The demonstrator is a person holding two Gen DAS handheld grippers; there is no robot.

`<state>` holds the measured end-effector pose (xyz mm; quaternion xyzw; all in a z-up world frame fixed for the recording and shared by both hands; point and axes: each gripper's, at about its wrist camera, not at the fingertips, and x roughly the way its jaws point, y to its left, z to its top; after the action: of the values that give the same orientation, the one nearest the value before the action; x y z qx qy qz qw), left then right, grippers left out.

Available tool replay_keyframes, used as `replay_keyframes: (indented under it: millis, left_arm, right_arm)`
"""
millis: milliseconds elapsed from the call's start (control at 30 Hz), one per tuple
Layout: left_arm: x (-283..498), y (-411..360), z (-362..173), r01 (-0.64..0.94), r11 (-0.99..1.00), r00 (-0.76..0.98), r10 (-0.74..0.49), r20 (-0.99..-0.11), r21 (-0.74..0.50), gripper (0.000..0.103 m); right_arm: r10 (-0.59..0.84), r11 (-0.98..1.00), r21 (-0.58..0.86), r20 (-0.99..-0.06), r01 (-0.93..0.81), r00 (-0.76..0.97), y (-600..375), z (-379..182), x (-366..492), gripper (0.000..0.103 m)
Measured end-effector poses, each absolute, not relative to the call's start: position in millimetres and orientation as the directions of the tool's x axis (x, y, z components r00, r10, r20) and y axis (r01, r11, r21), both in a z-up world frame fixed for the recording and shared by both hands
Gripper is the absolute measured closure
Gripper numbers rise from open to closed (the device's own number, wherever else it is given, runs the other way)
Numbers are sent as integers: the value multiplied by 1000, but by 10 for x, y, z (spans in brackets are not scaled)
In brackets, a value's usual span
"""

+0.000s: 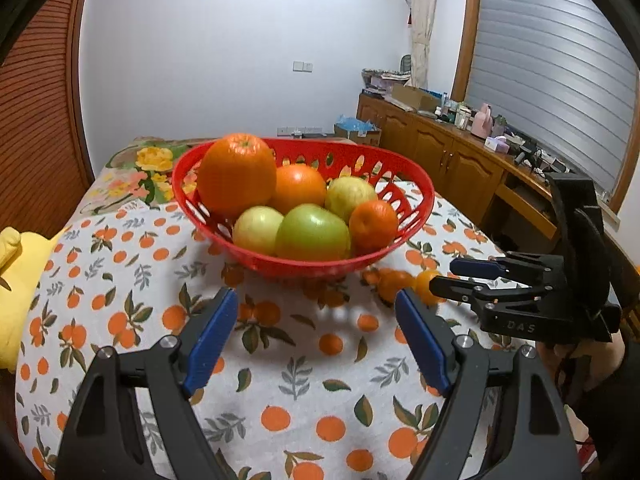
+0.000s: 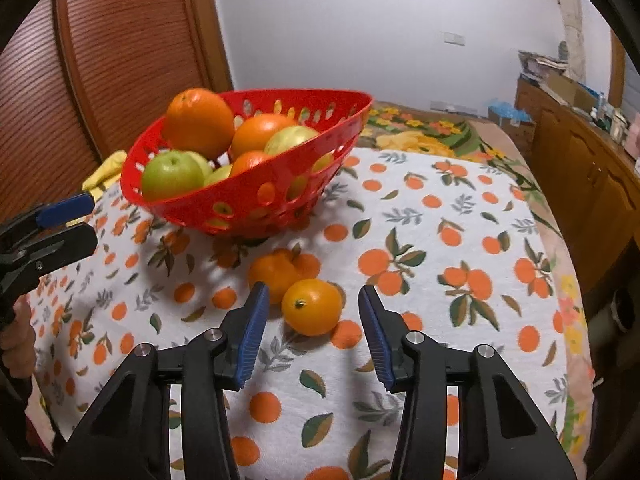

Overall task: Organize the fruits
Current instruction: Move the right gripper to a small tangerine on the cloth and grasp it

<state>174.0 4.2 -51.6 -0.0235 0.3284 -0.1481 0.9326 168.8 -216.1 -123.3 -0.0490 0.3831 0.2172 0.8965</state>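
A home room: patterned tablecloth (image 1: pixel 120 280), cluttered wooden sideboard (image 1: pixel 448 152), curtain (image 1: pixel 422 20) and window blind (image 1: pixel 552 60).

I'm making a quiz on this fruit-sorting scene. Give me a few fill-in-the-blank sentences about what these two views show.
1. Most of the fruit sits in a ____ perforated basket.
2. The fruit left on the tablecloth number ____.
3. The right gripper has its fingers on either side of the yellow-orange fruit without ____ it.
4. The left gripper holds ____.

Missing words: red; two; touching; nothing
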Motion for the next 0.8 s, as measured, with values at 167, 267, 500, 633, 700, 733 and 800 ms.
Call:
replay_keyframes:
  millis: [167, 267, 500, 633, 700, 733, 800]
  left_arm:
    - [1721, 38, -581, 260, 954, 731, -295, -616, -148, 22]
    - [1722, 9, -624, 265, 953, 721, -296, -627, -146, 22]
    - [1738, -84, -758, 272, 951, 696, -302, -651, -150, 22]
    - [1767, -145, -798, 280, 949, 686, -304, -661, -146, 22]
    - [1790, -185, -808, 283, 947, 681, -309, -664, -150, 22]
    - [1796, -205, -811, 287, 946, 679, -313, -664, -152, 22]
    - [1819, -270, -819, 299, 942, 669, -319, -671, -150, 22]
  right_arm:
    - [349, 897, 81, -733, -434, 584, -2105, -1334, 1752, 56]
    - [334, 900, 70, -745, -430, 577, -2091, -1382, 1775, 56]
    - [332, 901, 71, -748, -428, 575, -2119, -1455, 1796, 69]
    - [340, 903, 79, -734, -423, 588, -2177, -1414, 1737, 69]
    - [343, 903, 82, -731, -423, 590, -2218, -1395, 1697, 69]
    - [342, 903, 80, -729, -422, 593, -2223, -1383, 1687, 69]
    - [345, 904, 83, -722, -420, 599, -2271, -1348, 1638, 69]
